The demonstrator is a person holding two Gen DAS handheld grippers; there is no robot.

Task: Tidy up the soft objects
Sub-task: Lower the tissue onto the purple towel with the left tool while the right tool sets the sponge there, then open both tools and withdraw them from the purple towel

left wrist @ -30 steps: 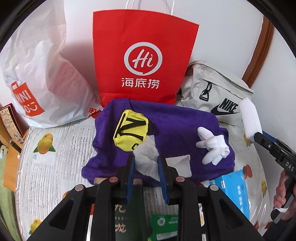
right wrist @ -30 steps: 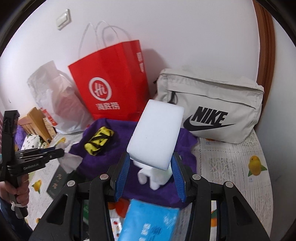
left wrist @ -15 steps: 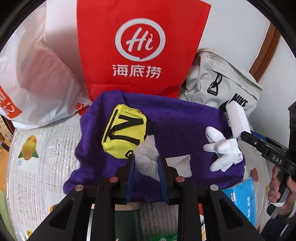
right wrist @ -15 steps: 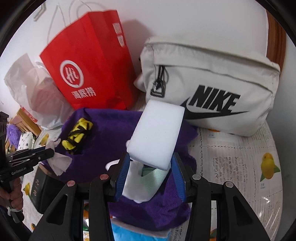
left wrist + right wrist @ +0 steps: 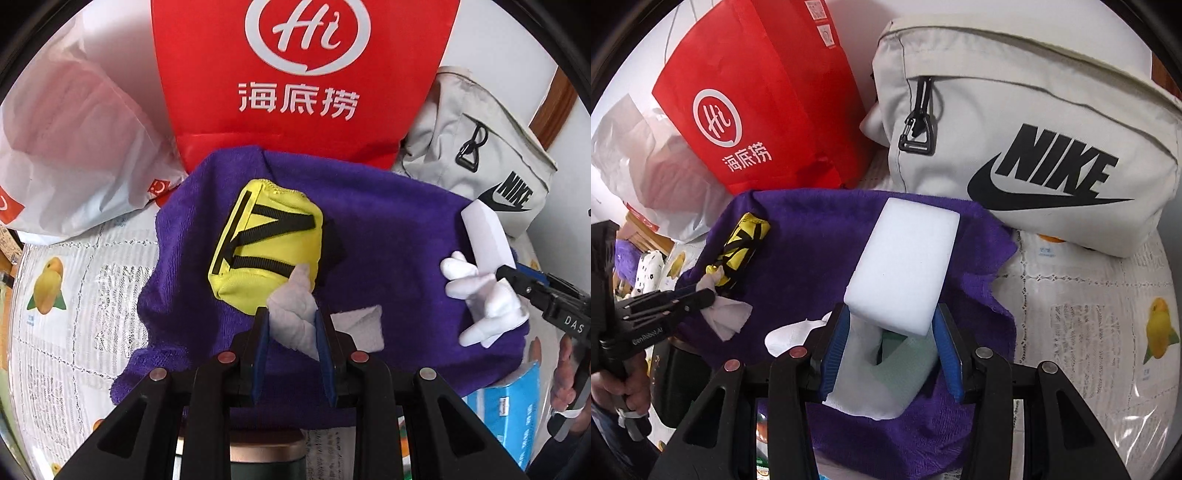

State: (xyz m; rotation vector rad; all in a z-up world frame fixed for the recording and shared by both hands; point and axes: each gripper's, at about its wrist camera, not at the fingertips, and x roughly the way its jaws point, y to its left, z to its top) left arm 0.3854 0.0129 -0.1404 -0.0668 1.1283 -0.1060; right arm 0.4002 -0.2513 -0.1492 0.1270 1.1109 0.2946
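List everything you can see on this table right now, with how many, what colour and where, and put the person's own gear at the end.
towel: one, purple, spread mid-table
pouch: one, yellow with black straps, on the towel
plush glove: one, white, towel's right side in the left wrist view
foam block: one, white, in the right gripper
tissue: one, white, crumpled, in the left gripper
paper bag: one, red, behind the towel
plastic bag: one, white, left of the paper bag
Nike bag: one, pale grey, back right
blue packet: one, near edge
tablecloth: one, white, fruit print
left gripper: black, blue pads, shut on tissue
right gripper: black, blue pads, shut on foam block
hand: one, on the left gripper's handle
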